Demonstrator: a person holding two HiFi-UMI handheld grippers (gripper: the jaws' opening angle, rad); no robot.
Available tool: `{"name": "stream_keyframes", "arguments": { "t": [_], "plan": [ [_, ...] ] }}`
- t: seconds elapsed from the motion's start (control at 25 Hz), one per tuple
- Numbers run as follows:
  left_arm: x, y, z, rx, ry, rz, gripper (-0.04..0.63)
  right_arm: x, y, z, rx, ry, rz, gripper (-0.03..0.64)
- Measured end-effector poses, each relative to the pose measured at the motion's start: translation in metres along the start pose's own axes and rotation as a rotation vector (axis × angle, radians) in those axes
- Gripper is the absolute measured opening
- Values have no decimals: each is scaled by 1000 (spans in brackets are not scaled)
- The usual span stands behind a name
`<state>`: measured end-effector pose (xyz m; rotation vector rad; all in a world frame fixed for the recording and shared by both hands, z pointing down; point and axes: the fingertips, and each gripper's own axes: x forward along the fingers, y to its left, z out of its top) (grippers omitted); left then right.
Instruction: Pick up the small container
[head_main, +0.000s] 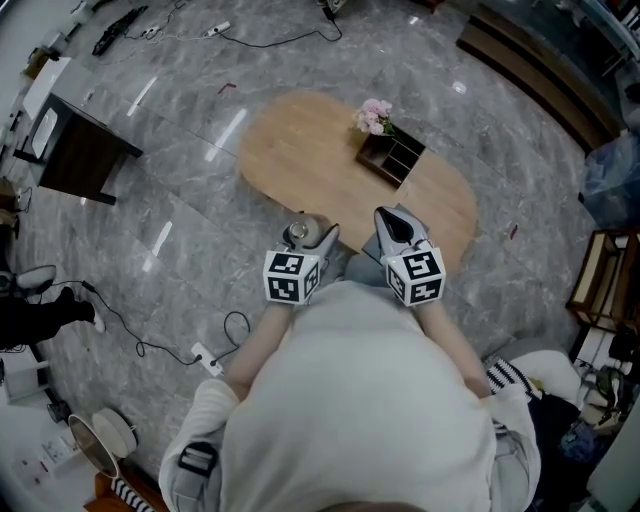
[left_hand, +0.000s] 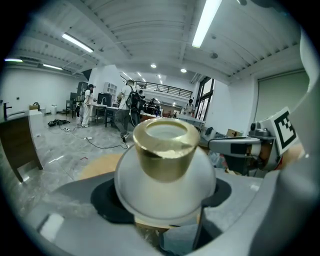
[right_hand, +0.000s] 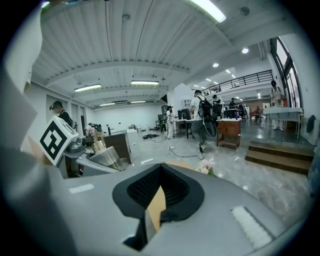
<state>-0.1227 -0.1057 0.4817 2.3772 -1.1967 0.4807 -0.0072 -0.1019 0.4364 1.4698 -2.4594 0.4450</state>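
Observation:
The small container (left_hand: 165, 165) has a frosted white round body and a gold neck. It sits upright between the jaws of my left gripper (left_hand: 162, 197), whose dark pads press on both sides of its body. In the head view the container (head_main: 298, 233) is held at the near edge of the oval wooden table (head_main: 300, 150), with the left gripper (head_main: 312, 243) around it. My right gripper (head_main: 393, 225) hovers beside it on the right, jaws together and empty. The right gripper view shows its pads (right_hand: 170, 192) almost touching, and the container (right_hand: 102, 155) off to the left.
A dark wooden organizer box (head_main: 392, 158) and pink flowers (head_main: 375, 116) stand on the table's far side. A dark side table (head_main: 80, 150) is at the left on the marble floor. Cables and a power strip (head_main: 205, 358) lie on the floor.

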Motion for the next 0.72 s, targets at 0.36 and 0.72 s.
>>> {"name": "stream_keyframes", "arguments": {
  "t": [0.36,0.72],
  "plan": [
    [2,2,1,-8,-3,-3,341,3,2,-2,-8,9,3,-3],
    [7,3,6,-19,-9,-4,341,4,-4,-2,-5,15,-10,-3]
  ]
}}
